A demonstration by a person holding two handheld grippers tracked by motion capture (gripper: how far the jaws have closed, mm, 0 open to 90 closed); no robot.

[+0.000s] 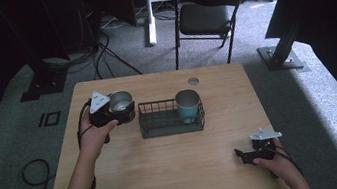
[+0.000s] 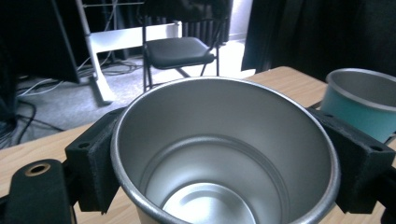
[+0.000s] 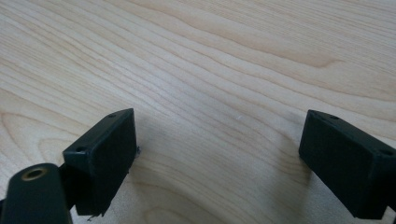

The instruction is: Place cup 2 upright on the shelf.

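Observation:
An empty silver metal cup point(image 1: 120, 101) hangs upright over the table's left side, just left of a black wire basket point(image 1: 147, 126). My left gripper point(image 1: 119, 111) is shut on it, one black pad on each side of the cup point(image 2: 224, 154) wall. A teal cup point(image 1: 188, 105) stands upright in the basket's right half, and its rim point(image 2: 362, 100) shows at the right of the left gripper view. Near the front right corner my right gripper point(image 1: 243, 156) rests low over bare wood, jaws wide apart with nothing between them point(image 3: 219, 154).
The wooden table point(image 1: 177, 169) has a round cable hole point(image 1: 193, 81) at the back. A black folding chair point(image 1: 205, 15) stands behind the table on grey carpet, with cables and stand bases around it.

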